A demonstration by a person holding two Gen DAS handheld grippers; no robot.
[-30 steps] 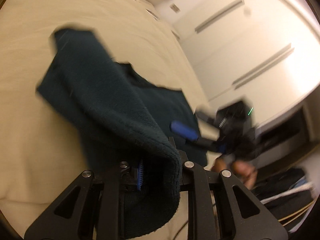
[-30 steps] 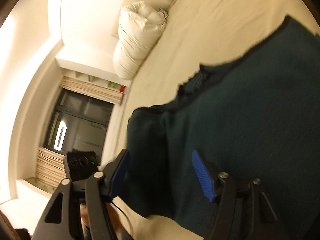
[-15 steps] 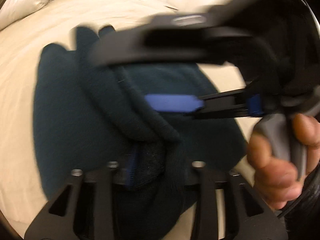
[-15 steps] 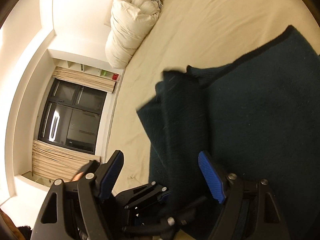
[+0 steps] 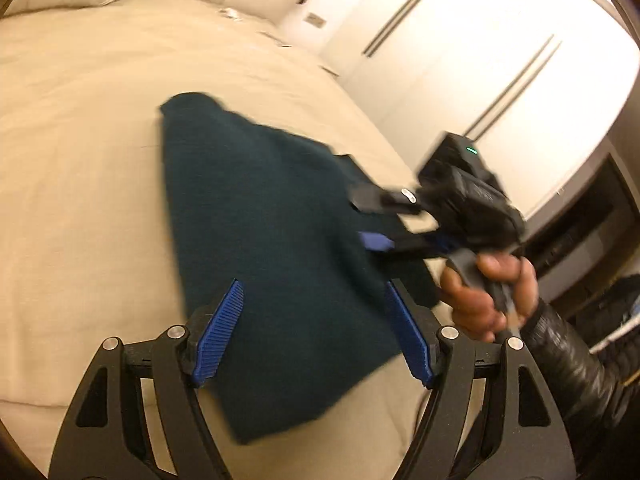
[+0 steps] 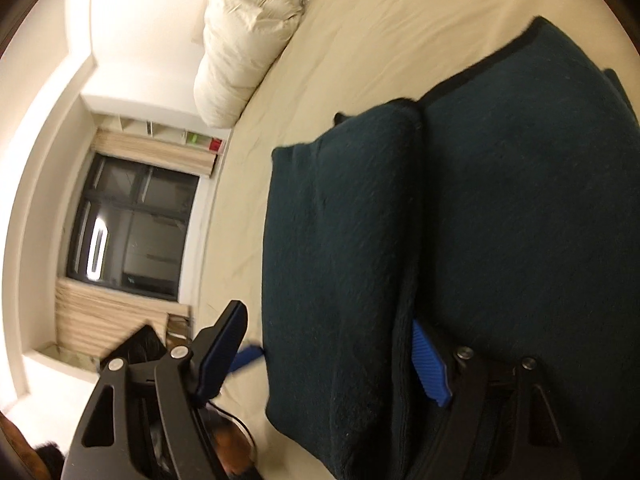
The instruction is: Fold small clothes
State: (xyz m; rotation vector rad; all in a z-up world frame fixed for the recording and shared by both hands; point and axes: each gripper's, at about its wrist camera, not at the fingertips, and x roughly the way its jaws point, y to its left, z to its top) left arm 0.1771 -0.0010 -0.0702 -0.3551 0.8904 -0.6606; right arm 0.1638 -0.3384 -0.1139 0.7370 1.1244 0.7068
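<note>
A dark teal fleece garment [image 5: 272, 216] lies folded on the cream bed [image 5: 80, 160]. My left gripper [image 5: 314, 320] hovers over its near edge. Its jaws are opening, and the cloth lies below them, not pinched. In the right wrist view a folded flap [image 6: 340, 240] lies over the rest of the garment [image 6: 520, 200]. My right gripper [image 6: 326, 352] is open and straddles that flap's near end. Its right finger sits in the crease and its left finger is off the cloth. A hand [image 5: 480, 292] holds the right gripper [image 5: 400, 224] at the garment's right side.
A white rolled duvet [image 6: 248, 48] sits at the head of the bed. A dark window [image 6: 132, 224] with blinds is off the left side. White wardrobe doors [image 5: 460, 60] stand beyond the bed. Dark bags [image 5: 608, 320] sit low on the right.
My left gripper carried the garment's edge across, let it go and spread its jaws. The flap now lies folded flat. My right gripper stayed open near the same spot.
</note>
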